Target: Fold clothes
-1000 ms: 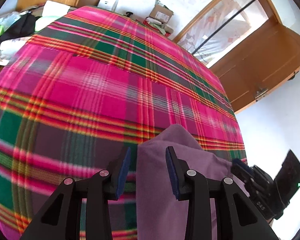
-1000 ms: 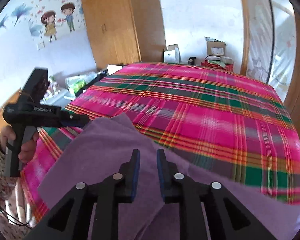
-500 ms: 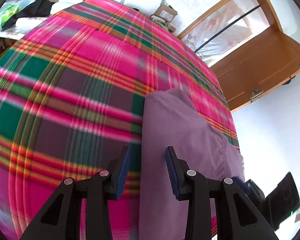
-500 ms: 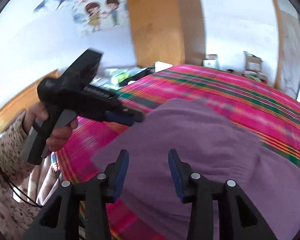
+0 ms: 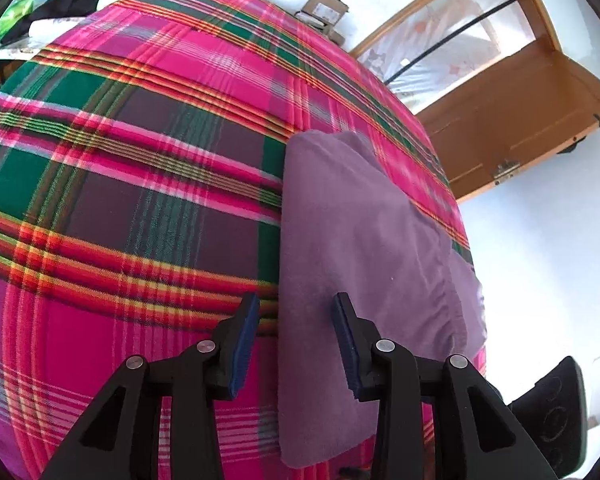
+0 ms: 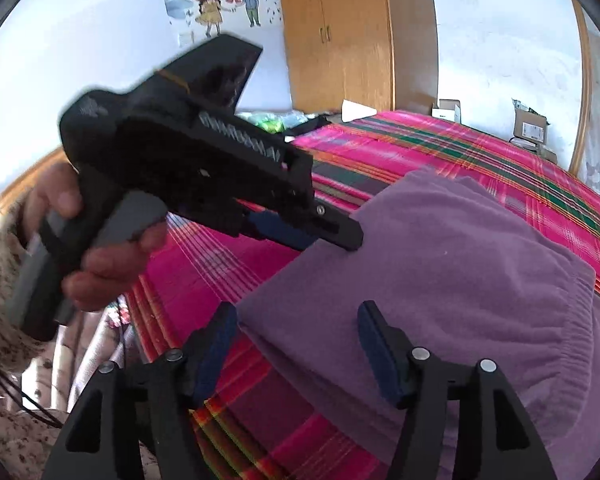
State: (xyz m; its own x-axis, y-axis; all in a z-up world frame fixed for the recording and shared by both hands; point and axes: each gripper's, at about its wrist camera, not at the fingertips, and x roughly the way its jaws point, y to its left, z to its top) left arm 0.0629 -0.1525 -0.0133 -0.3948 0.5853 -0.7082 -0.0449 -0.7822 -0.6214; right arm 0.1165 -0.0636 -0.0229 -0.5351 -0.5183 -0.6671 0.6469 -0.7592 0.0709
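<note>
Plaid bed [image 5: 140, 184] under folded purple garment [image 5: 352, 240].
Both my hand-held grippers gape empty: left [image 5: 296, 344], right [image 6: 296, 352] (its jaws just widened).

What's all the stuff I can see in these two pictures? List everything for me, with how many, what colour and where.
purple garment: one, purple, folded flat on the bed's near edge
plaid bedspread: one, pink, green and red, covering the bed
wardrobe: one, wooden, against the far wall
cartoon stickers: a boy and a girl, on the white wall
cardboard boxes: a few, brown and white, on the floor past the bed
door: one, wooden, open, right of the bed
clutter: green, black and white items beside the bed
left gripper: black with blue pads, open over the garment's edge
right gripper: black with blue pads, jaws just opened wide, nothing held
hand: one, holding the left gripper's handle
</note>
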